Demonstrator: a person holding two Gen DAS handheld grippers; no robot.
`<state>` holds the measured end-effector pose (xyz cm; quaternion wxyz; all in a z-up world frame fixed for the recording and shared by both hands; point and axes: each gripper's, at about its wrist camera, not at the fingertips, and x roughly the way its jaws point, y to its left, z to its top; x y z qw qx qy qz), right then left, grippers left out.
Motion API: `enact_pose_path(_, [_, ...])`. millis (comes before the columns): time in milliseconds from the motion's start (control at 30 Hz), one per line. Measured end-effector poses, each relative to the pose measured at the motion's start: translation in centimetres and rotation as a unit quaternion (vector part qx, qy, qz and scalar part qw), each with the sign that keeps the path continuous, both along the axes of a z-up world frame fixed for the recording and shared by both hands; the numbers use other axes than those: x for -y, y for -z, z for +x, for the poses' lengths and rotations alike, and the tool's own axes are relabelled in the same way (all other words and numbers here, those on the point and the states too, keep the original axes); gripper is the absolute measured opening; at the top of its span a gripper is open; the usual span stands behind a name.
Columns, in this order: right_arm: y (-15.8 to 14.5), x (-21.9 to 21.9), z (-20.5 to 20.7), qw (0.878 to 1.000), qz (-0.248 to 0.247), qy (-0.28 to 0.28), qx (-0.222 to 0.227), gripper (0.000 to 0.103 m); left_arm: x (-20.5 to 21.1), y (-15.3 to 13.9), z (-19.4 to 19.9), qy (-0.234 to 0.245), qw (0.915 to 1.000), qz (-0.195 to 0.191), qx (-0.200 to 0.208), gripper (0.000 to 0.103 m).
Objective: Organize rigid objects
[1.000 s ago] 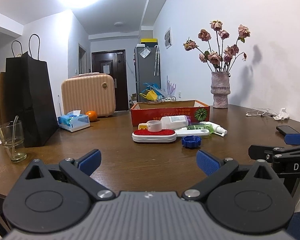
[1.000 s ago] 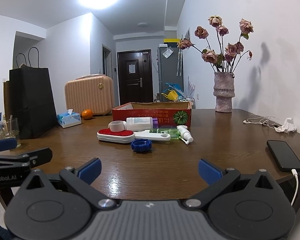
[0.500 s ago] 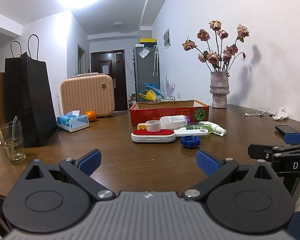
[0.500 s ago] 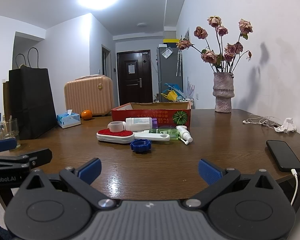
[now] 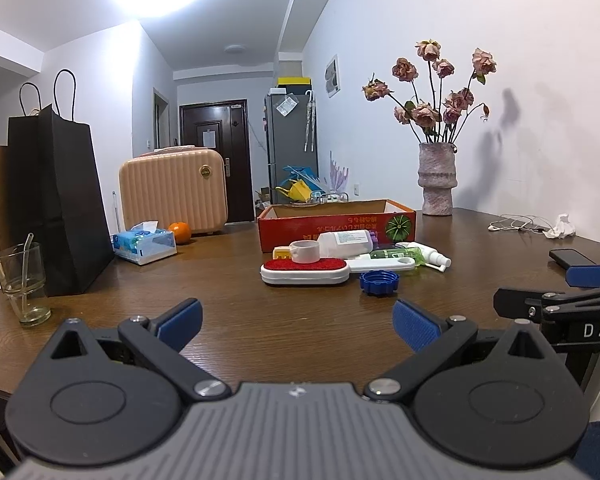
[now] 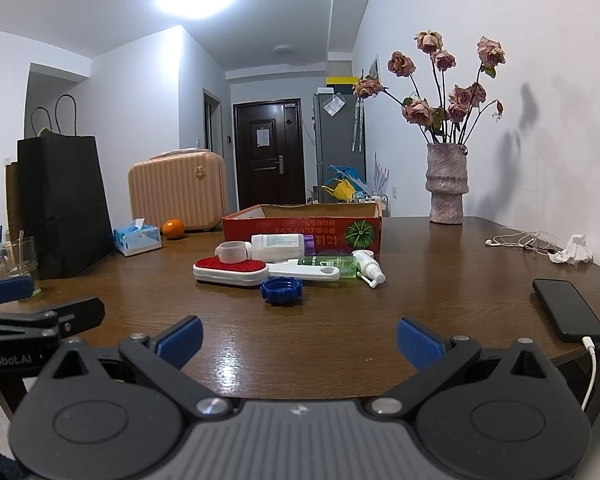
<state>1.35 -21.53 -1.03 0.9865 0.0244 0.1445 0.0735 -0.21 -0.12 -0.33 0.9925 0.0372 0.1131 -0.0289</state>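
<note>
Holding both grippers low over the table [image 6: 440, 280] edge; I'm seeing left gripper [image 5: 296, 322] & right gripper [image 6: 298, 338] w/ fingers spread wide, gripping nothing. Items are sitting well ahead, just in front of the red box [image 5: 336, 222]: lint brush [image 5: 304, 272], blue cap [image 5: 379, 281], white bottle [image 5: 346, 242], spray bottle [image 5: 414, 254].

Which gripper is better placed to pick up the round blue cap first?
Probably the right gripper: open, with the round blue ridged plastic cap nearly straight ahead. For the open left gripper, it lies off to the right.
</note>
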Motion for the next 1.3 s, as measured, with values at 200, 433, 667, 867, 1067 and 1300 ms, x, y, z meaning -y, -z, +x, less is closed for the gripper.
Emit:
enact_pose_path(200, [0.0, 0.0, 0.0, 1.000, 0.000, 0.000, 0.000, 0.103, 0.0, 0.0, 0.0, 0.001, 1.0000, 0.001, 0.000, 0.103])
enact_pose_path(433, [0.1, 0.1, 0.2, 1.000, 0.001, 0.000, -0.004, 0.103, 0.0, 0.0, 0.1, 0.003, 1.0000, 0.003, 0.000, 0.103])
enact_pose_path(667, [0.2, 0.0, 0.8, 1.000, -0.001, -0.004, -0.009, 0.103, 0.1, 0.4, 0.4, 0.009, 0.9999, 0.005, -0.004, 0.103])
enact_pose_path(867, [-0.1, 0.4, 5.6, 1.000, -0.001, 0.006, -0.011, 0.103, 0.1, 0.3, 4.0, 0.007, 0.9997, 0.024, 0.009, 0.103])
enact_pose_path(1067, [0.3, 0.8, 11.5, 0.999, -0.020, 0.007, -0.038, 0.103, 0.0, 0.3, 10.3, 0.002, 0.9992, 0.001, -0.039, 0.103])
enact_pose_path(1300, [0.7, 0.0, 16.6, 0.994, -0.040, -0.056, -0.080, 0.090, 0.9, 0.8, 15.7, 0.000, 0.9969, 0.026, -0.074, 0.103])
